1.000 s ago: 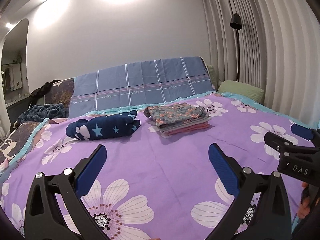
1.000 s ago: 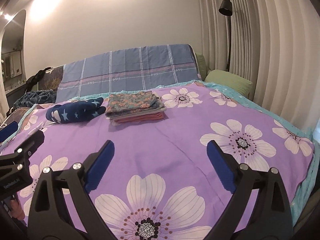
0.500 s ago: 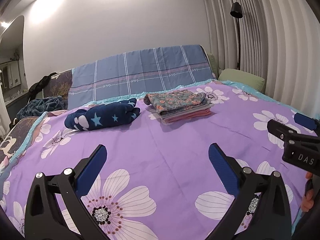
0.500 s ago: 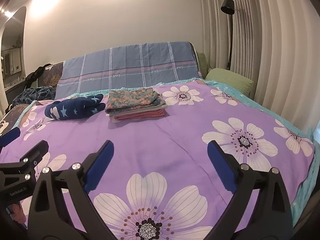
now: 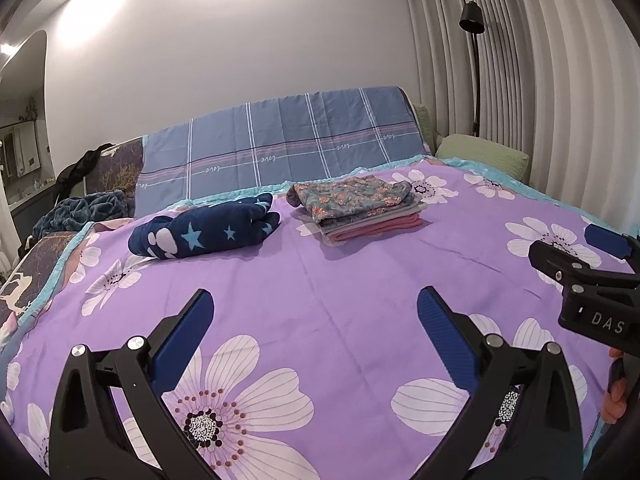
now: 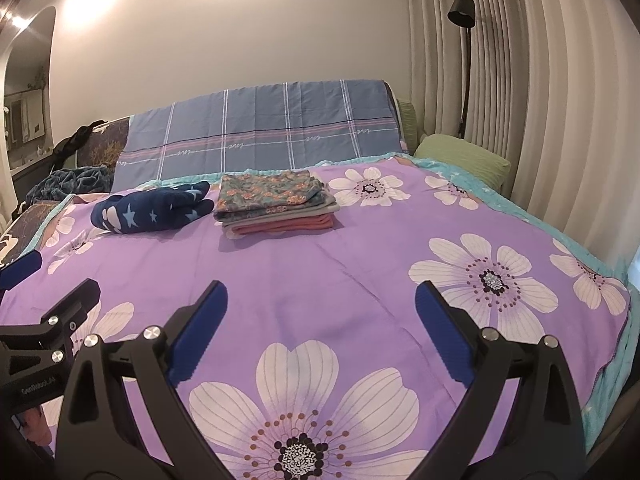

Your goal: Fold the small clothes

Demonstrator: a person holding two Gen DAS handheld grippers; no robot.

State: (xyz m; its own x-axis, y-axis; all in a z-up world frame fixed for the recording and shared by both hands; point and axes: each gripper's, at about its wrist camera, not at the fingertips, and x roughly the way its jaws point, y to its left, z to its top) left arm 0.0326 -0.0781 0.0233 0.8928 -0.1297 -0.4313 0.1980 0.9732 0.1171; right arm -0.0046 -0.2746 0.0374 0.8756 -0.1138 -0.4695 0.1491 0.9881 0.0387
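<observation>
Left gripper [image 5: 312, 320] spread wide, nothing between its blue pads; right gripper [image 6: 320, 316] likewise wide apart and holding nothing; both hover over the purple flowered bedspread [image 5: 340, 300]; folded clothes stack [image 6: 276, 208] lies far up the bed near the headboard, navy star garment [image 6: 152, 208] bundled just left of it.

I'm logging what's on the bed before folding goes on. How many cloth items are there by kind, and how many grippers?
Navy star-print garment, loosely bundled: 1
Folded stack, floral piece on top: 1 (layers cannot be counted exactly)
Green pillow: 1
Grippers: 2, the left gripper and the right gripper, both open and empty
Total: 5
</observation>
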